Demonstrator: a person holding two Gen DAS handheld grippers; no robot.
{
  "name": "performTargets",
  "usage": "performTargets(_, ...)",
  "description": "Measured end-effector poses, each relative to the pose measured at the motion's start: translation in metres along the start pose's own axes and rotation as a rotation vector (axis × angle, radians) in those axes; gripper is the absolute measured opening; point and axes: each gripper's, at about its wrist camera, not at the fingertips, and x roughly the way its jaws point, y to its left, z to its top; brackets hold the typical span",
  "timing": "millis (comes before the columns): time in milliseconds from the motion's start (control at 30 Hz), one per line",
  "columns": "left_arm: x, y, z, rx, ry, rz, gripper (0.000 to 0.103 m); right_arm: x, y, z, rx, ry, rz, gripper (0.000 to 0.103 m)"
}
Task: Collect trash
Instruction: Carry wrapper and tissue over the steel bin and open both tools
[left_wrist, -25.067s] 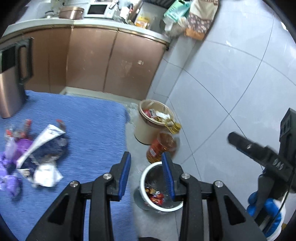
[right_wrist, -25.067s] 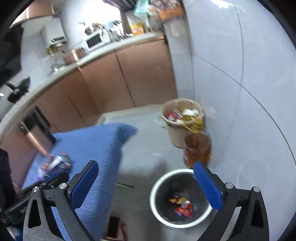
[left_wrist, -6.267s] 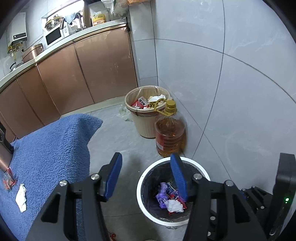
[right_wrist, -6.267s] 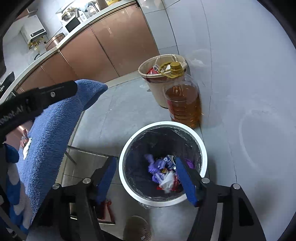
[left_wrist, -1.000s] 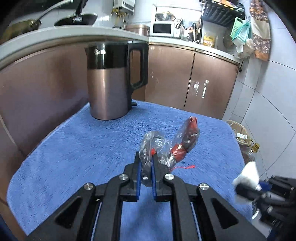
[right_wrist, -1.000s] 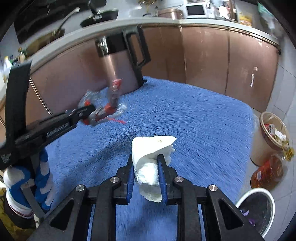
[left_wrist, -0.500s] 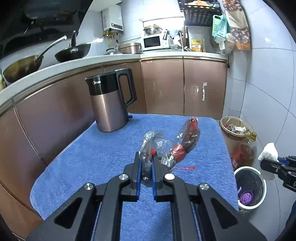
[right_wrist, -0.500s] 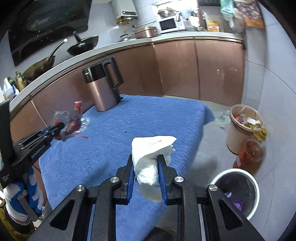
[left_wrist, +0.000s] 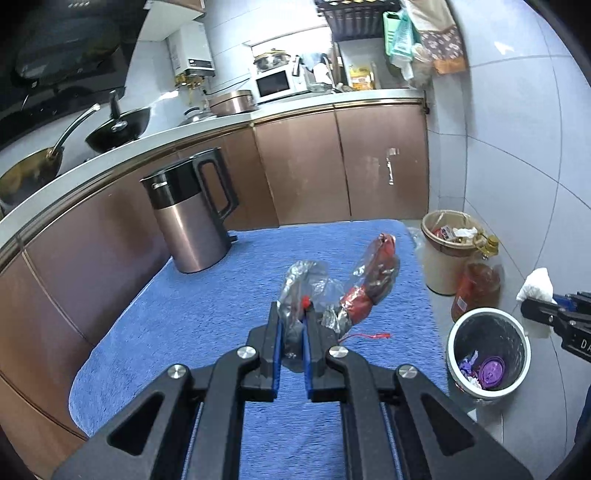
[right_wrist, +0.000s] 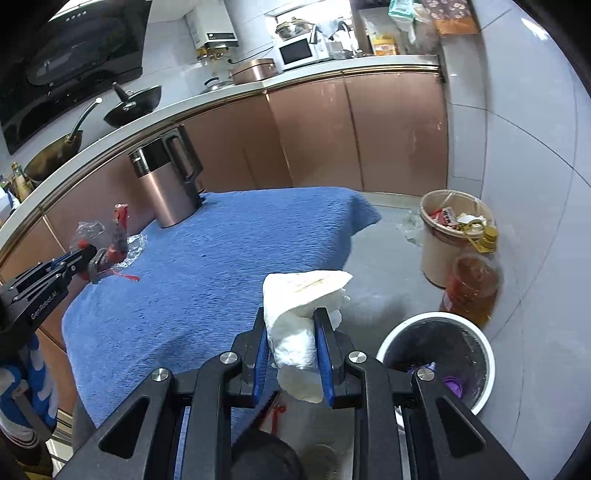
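Both lifted off cloth; tissue (right_wrist: 299, 332) hides bin (right_wrist: 480, 391) rim partly.

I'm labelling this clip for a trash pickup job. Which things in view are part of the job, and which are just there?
Part of the job:
left gripper, shut on the clear plastic wrapper
right gripper, shut on the white tissue
white bin

Just there:
kettle
oil bottle
beige bin
blue cloth
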Motion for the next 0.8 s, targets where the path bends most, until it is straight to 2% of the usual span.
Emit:
performTargets(167,0.007,-0.026,0.004,0.042,0.018,-0.031,0.009,-0.001,-0.022,-0.005,0.033,-0.008,-0.024,0.022)
performTargets(300,0.016,-0.052,0.011,0.073,0.045,-0.093,0.009,-0.001,-0.043,-0.01,0.069,-0.003,-0.046,0.024)
performTargets(567,0.049,-0.134,0.034,0.168,0.104,-0.249,0.009,0.004,-0.091,-0.02,0.144,0.019,-0.107,0.024)
performTargets(800,0.093,-0.215,0.043,0.209,0.213,-0.378,0.012,0.022,-0.136,-0.021,0.191,0.063,-0.178,0.024)
